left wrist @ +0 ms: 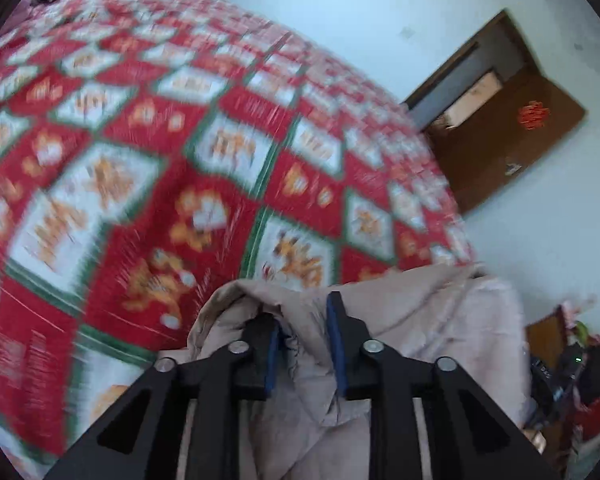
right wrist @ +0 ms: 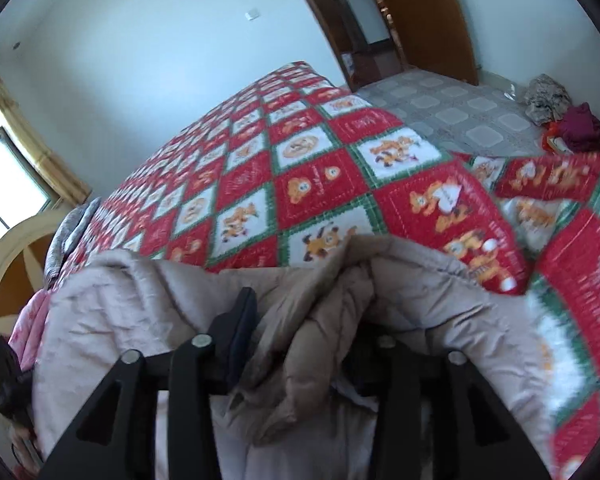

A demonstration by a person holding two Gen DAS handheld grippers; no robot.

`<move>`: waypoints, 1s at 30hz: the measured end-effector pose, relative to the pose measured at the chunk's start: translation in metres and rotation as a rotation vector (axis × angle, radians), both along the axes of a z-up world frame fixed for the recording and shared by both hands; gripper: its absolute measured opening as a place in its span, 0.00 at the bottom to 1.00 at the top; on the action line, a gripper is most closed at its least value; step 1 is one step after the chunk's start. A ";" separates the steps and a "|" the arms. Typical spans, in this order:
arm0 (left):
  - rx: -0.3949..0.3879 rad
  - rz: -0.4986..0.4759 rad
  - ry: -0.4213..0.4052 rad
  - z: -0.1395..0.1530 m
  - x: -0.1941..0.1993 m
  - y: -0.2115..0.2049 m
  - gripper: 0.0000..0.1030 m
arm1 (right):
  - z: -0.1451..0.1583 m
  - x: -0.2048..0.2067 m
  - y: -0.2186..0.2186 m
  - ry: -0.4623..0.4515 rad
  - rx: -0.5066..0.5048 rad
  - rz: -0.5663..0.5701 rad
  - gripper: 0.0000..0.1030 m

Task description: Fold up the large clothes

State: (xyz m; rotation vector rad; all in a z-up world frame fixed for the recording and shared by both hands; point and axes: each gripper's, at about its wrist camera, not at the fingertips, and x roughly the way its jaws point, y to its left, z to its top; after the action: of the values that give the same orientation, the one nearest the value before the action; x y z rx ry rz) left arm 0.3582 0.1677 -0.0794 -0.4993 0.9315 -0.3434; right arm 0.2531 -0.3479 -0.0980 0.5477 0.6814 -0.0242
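A beige padded jacket (left wrist: 427, 320) hangs bunched at the near edge of a bed with a red, white and green checked quilt (left wrist: 148, 152). My left gripper (left wrist: 303, 320) is shut on a fold of the jacket, blue pads pressing the cloth from both sides. In the right wrist view the same jacket (right wrist: 148, 312) drapes over my right gripper (right wrist: 300, 312), which is shut on a thick bunch of its quilted cloth. The right finger is mostly hidden under the fabric. The quilt (right wrist: 292, 168) spreads out beyond.
A brown wooden door (left wrist: 511, 120) stands in the white wall beyond the bed. A grey patterned bed cover (right wrist: 455, 112) with a heap of clothes (right wrist: 563, 116) lies at the far right. A window with yellow curtains (right wrist: 16, 148) is at the left.
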 end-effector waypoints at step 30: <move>0.371 -0.106 -0.211 -0.005 -0.018 -0.176 0.90 | -0.029 0.031 0.120 0.089 -0.312 0.290 0.23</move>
State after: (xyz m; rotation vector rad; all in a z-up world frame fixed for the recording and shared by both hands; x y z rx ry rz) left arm 0.3398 -0.0082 -0.0842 -0.0718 0.7934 -0.3035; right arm 0.2838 -0.2280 -0.1266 0.1455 0.8207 0.1156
